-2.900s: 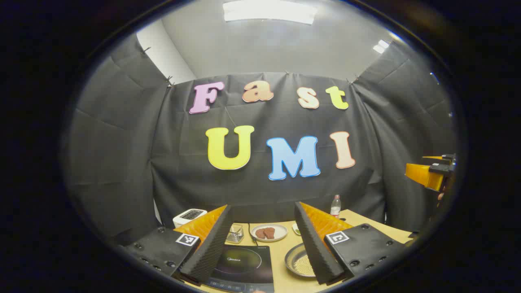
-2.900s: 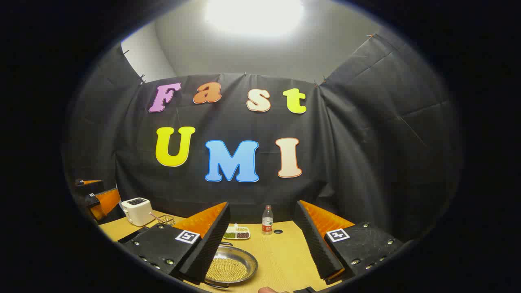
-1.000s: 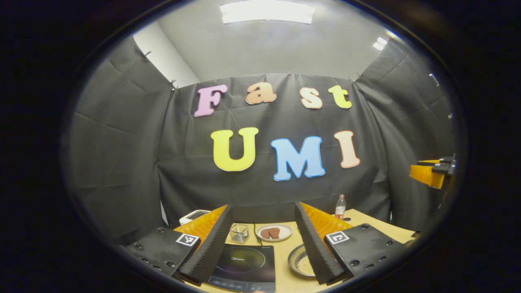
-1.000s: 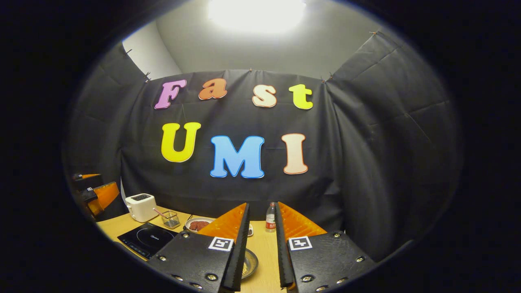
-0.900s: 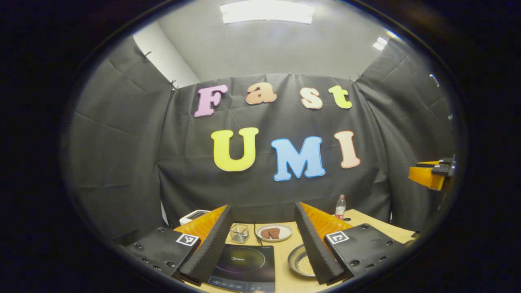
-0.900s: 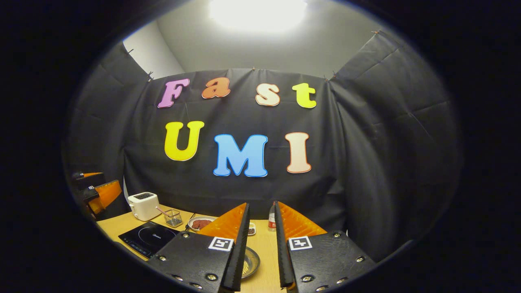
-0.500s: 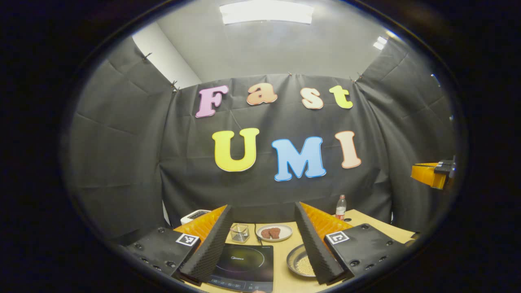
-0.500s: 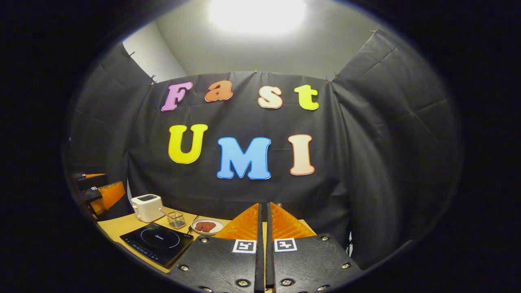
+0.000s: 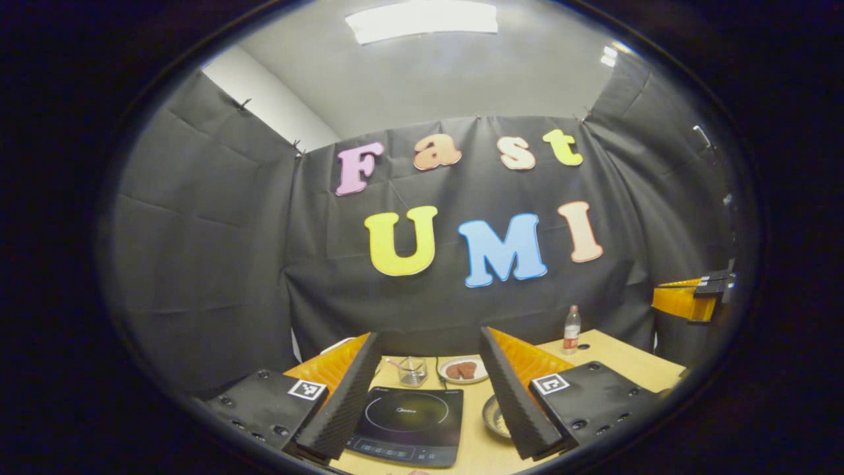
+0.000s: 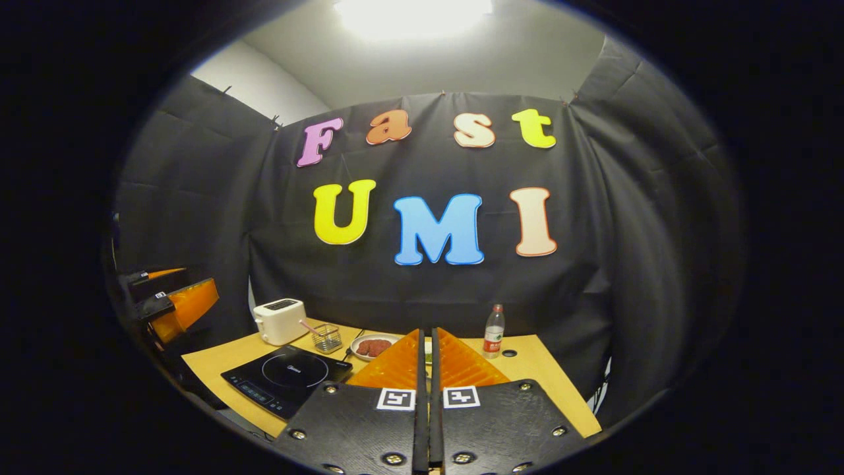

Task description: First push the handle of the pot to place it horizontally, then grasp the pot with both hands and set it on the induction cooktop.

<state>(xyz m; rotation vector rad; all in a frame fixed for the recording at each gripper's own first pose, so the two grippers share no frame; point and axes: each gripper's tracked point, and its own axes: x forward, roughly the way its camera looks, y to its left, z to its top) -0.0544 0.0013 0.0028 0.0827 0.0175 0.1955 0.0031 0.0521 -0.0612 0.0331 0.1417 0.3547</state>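
A white toaster [image 10: 281,320] stands at the back left of the wooden bench [image 10: 541,382], close to the black cloth wall. Just right of it is a small clear holder [image 10: 326,338] with a pink-handled stick leaning out to the left; the left gripper view shows the same holder [image 9: 411,371]. Next along is a white plate [image 10: 370,346] carrying dark red pieces, also seen in the left gripper view [image 9: 463,370]. Farther right, apart from the plate, a clear bottle [image 10: 494,332] with a red label stands upright near the wall; in the left gripper view it [image 9: 571,322] is at the bench's far right. A ceiling light [image 9: 422,18] glows overhead.
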